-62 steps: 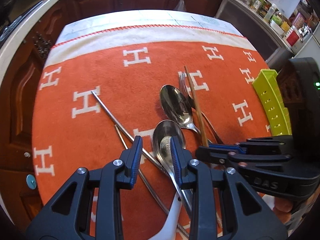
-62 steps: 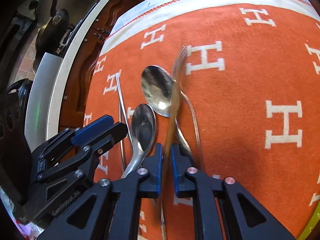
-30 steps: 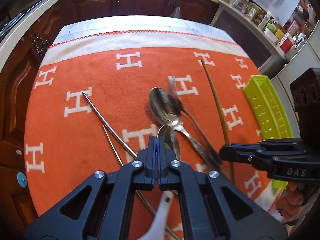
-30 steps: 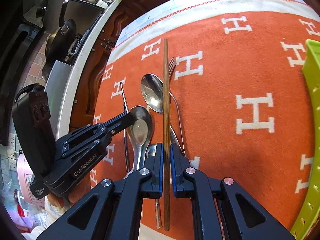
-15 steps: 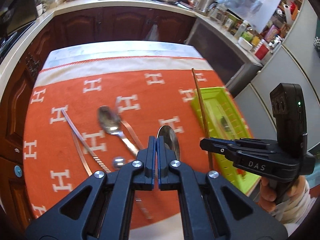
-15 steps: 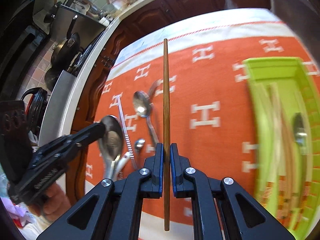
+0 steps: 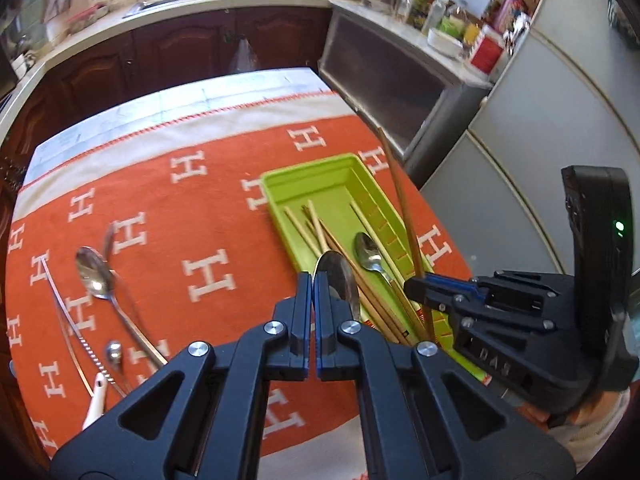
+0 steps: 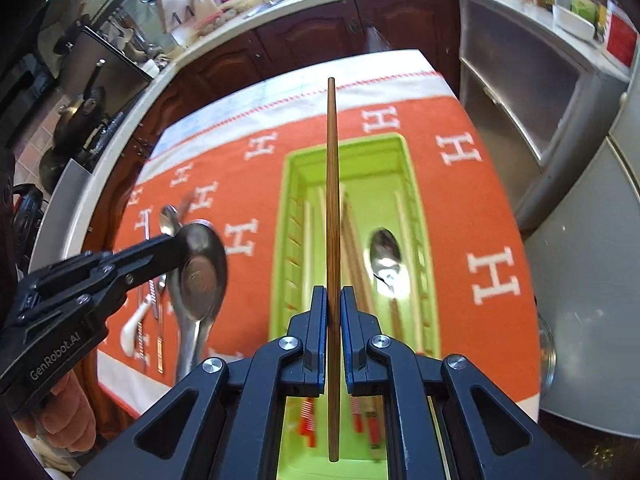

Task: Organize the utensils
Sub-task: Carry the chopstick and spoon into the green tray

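My left gripper [image 7: 312, 280] is shut on a large metal spoon [image 7: 337, 280], held in the air beside the green tray's [image 7: 320, 168] near left edge; the spoon also shows in the right wrist view [image 8: 200, 276]. My right gripper [image 8: 332, 296] is shut on a wooden chopstick [image 8: 332, 184], held above the green tray [image 8: 352, 156] along its length. In the left wrist view the right gripper [image 7: 416, 284] and the chopstick [image 7: 400, 208] are over the tray's right side. The tray holds several chopsticks [image 7: 320, 232] and a small spoon [image 7: 370, 254].
On the orange H-patterned cloth [image 7: 208, 216] at the left lie a metal spoon [image 7: 96, 276], a fork, thin metal chopsticks [image 7: 64, 308] and a white-handled utensil [image 7: 96, 404]. Kitchen cabinets stand beyond the table; a grey fridge [image 7: 532, 152] is at the right.
Both grippers lifted off the cloth and moved right to the green tray, the left carrying the spoon, the right carrying the chopstick. The left gripper closed on the spoon two seconds ago.
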`<control>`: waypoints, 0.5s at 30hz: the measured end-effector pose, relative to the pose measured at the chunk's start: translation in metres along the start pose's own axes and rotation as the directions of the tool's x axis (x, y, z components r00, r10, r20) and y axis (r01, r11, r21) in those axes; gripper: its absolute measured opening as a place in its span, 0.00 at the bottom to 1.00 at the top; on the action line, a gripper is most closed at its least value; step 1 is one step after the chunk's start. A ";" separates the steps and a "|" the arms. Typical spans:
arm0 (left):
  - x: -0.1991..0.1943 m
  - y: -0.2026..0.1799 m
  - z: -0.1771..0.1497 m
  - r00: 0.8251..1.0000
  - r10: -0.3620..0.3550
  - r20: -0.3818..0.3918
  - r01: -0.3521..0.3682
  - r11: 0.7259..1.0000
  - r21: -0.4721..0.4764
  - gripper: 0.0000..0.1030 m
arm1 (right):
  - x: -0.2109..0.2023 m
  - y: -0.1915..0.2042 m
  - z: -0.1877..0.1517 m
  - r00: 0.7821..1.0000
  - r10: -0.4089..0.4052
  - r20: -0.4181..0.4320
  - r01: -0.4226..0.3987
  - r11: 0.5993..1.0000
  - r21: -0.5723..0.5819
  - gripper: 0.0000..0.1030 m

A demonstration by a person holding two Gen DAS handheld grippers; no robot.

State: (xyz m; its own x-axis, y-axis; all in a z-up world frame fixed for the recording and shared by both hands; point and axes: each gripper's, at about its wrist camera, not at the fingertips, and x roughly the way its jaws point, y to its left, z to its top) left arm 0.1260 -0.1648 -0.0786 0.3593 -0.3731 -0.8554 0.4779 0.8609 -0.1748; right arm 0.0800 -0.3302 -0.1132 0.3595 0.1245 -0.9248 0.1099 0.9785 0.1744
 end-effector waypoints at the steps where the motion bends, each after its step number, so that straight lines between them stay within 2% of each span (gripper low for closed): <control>1: 0.008 -0.005 0.000 1.000 0.003 -0.015 -0.003 1.000 0.006 0.00 | 0.002 -0.006 -0.003 1.000 -0.007 -0.008 0.007 1.000 -0.002 0.06; 8: 0.047 -0.025 -0.009 0.995 0.023 -0.098 -0.017 0.997 0.069 0.00 | 0.016 -0.029 -0.015 0.999 -0.007 -0.045 0.008 1.000 0.024 0.07; 11: 0.052 -0.033 -0.014 0.993 0.033 -0.112 -0.021 0.994 0.109 0.01 | 0.020 -0.033 -0.014 0.999 0.000 -0.041 0.003 0.999 0.052 0.14; 13: 0.051 -0.038 -0.016 0.994 0.053 -0.100 -0.039 0.991 0.132 0.01 | 0.022 -0.033 -0.013 0.999 0.009 -0.031 -0.007 0.998 0.063 0.23; 15: 0.048 -0.038 -0.017 0.994 0.046 -0.104 -0.033 0.991 0.131 0.02 | 0.021 -0.030 -0.014 1.000 0.010 -0.023 -0.008 0.998 0.066 0.23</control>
State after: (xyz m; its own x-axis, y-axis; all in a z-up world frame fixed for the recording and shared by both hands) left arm 0.1111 -0.2098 -0.1218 0.2959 -0.2948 -0.9086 0.5671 0.8197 -0.0813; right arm 0.0716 -0.3544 -0.1422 0.3389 0.1378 -0.9307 0.1674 0.9646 0.2038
